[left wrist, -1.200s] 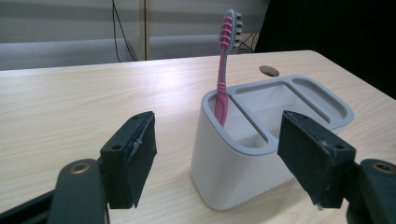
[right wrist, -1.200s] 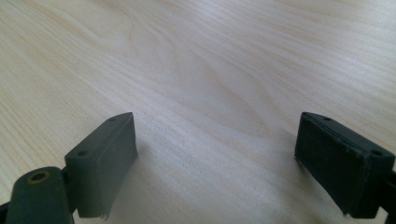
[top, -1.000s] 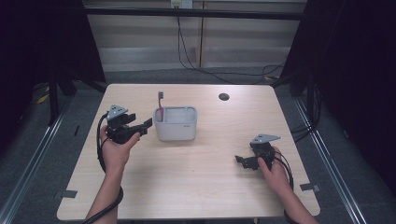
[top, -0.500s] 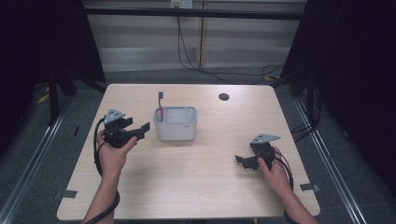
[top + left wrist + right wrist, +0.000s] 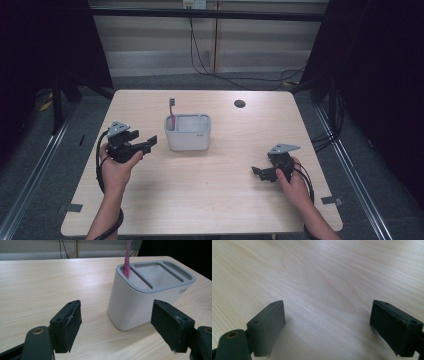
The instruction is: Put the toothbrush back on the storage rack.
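left claw gapes just short of the holder, seemingly apart.

A pink toothbrush is standing out against a white holder that is wearing a grey rim. The worktop is showing pale wood with fine streaked grain. The left gripper and right gripper are showing black jaws, with grey plates on top.
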`<action>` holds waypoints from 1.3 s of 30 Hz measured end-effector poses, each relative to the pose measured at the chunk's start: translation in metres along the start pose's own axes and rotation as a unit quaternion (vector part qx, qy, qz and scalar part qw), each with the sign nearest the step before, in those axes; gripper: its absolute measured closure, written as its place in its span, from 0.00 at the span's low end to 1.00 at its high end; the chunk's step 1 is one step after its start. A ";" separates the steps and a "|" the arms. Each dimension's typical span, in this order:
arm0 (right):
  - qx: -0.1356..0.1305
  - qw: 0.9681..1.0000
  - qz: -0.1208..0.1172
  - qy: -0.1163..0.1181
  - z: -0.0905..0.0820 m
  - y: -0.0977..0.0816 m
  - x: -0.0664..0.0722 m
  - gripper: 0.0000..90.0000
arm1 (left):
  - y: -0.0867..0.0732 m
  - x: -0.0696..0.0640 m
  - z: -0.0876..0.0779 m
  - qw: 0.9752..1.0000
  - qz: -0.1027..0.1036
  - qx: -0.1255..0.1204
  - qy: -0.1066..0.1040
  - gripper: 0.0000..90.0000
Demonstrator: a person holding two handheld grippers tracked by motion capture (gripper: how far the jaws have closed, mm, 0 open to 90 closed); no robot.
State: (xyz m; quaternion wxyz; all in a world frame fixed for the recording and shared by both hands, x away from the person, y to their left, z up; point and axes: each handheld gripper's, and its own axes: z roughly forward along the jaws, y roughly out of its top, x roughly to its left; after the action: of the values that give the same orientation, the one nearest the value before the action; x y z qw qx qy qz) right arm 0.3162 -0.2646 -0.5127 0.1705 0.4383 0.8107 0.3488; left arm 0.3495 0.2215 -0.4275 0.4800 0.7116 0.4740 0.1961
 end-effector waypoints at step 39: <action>0.000 1.000 0.000 0.000 0.000 0.000 0.000 0.14 | -0.044 0.019 -0.008 0.999 -0.013 0.031 0.004 0.27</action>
State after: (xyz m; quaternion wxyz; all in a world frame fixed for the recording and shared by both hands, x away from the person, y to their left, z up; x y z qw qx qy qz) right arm 0.3162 -0.2645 -0.5127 0.1704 0.4385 0.8106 0.3487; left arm 0.3312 0.2458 -0.4649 0.4580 0.7191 0.4915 0.1779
